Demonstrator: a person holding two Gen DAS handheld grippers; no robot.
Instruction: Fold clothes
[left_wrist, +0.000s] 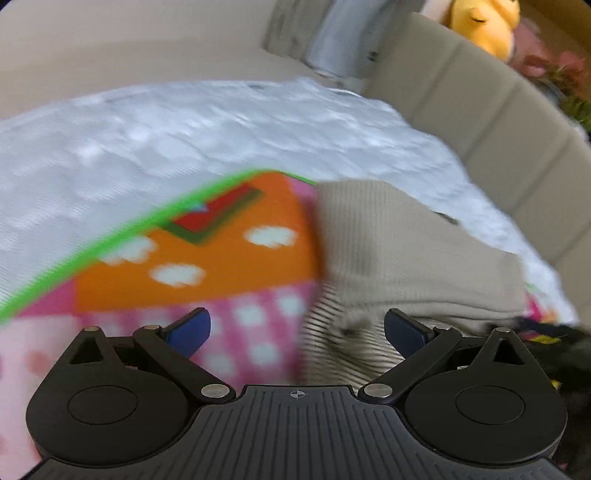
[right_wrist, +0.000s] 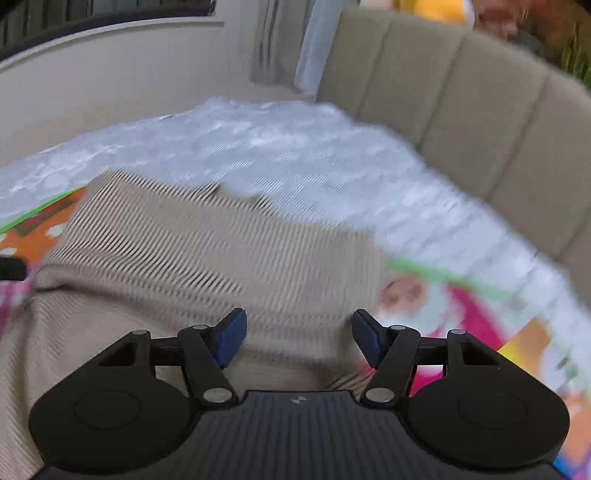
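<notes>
From the left wrist: the left gripper (left_wrist: 297, 334) hangs with its blue-padded fingers spread wide and nothing between them, poised over the seam where a beige ribbed garment (left_wrist: 402, 254) meets a colourful play mat (left_wrist: 207, 266). The mat, orange and pink with white dots and a green border, lies over a pale quilted bedspread (left_wrist: 184, 136), and its far corner points toward the upholstered headboard (left_wrist: 498, 122). The garment covers the mat's right side, bunched and partly doubled over itself, its near hem just ahead of the right fingertip. A yellow plush toy (left_wrist: 484, 26) sits beyond the headboard. The frame is smeared by motion, so fine detail of the fabric is lost.

From the right wrist: the right gripper (right_wrist: 297, 338) is likewise wide and empty, directly above the garment (right_wrist: 192, 258), whose ribbed cloth fills the middle and left of the view. The mat (right_wrist: 472, 321) shows past the garment's right edge, and the bedspread (right_wrist: 295, 155) runs to the headboard (right_wrist: 461, 99). A dark tag or collar detail at the garment's far edge is too blurred to name.

With both tools unloaded and aimed at the near hem, the likely purpose is to take hold of it for a fold; the mat appears to serve as the working surface that keeps the clothing flat.
</notes>
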